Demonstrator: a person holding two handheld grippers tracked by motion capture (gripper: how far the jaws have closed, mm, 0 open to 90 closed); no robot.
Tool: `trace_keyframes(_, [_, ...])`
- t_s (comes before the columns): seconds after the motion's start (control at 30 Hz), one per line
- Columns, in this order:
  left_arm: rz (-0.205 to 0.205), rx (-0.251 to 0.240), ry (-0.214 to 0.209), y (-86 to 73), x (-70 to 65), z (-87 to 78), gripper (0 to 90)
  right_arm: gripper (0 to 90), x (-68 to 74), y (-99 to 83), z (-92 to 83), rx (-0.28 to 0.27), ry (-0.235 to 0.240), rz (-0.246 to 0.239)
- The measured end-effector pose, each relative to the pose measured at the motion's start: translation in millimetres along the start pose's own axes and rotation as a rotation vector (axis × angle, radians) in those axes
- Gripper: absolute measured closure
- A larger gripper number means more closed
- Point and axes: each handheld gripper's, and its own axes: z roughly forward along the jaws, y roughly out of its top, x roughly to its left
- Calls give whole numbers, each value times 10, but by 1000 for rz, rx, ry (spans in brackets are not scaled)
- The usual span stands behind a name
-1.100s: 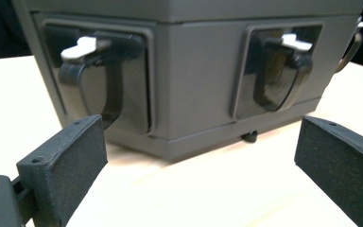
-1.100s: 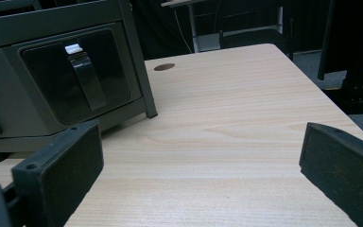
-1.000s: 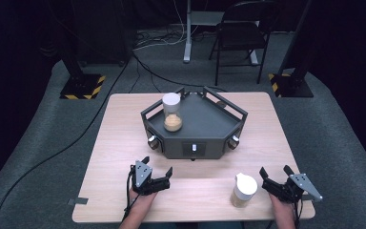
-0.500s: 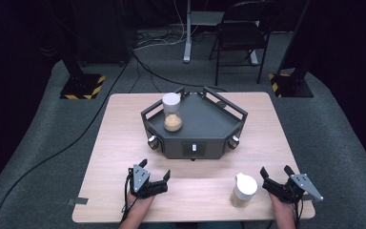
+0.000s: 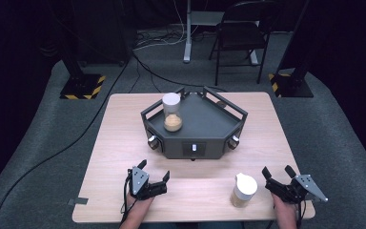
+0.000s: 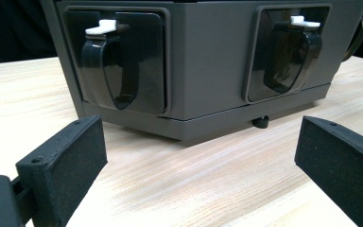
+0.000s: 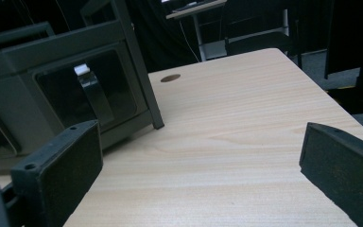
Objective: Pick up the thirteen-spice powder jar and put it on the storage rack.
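Hardly anything has moved since the earlier pictures: both grippers sit at about the same spots near the front edge of the table (image 5: 124, 119), and the jars have not shifted.

From the high view, the left gripper (image 5: 153, 177) rests just in front of the dark grey box (image 5: 205, 124), with its jaws wide apart and nothing between them. The right gripper (image 5: 277, 173) is off to the box's front right side. Its jaws are wide apart too, holding nothing. A jar with a white lid (image 5: 244, 190) stands just beside it, not touching. Another jar with a white lid (image 5: 172, 112) stands on top of the box, near its back left corner.

In the left gripper view, the box's front wall is close ahead, with two dark latches (image 6: 116, 71) on it.

In the right gripper view, bare table lies between the jaws, and the box stands to the left.

The near jar is tall, I think. If the right gripper swings in too quickly, a jaw could bump it and tip it over.
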Motion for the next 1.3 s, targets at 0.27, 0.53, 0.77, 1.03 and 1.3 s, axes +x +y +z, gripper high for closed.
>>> trace_keyframes(0.27, [-13, -8, 0, -8, 15, 6, 23, 0, -51, 77, -24, 9, 35, 23])
trace_keyframes(0.53, [-3, -7, -9, -10, 14, 10, 22, 0, -88, 167, -115, 10, 78, 33])
trace_keyframes(0.77, [-5, -4, -9, -8, 14, 11, 22, 0, -125, 198, -171, 17, 103, 40])
trace_keyframes(1.03, [-17, 1, -9, -2, 30, 14, 21, 0, -91, 248, -225, 27, 130, -9])
trace_keyframes(1.3, [-32, -6, 4, -13, 31, 7, 17, 0, -49, 303, -301, 31, 151, -60])
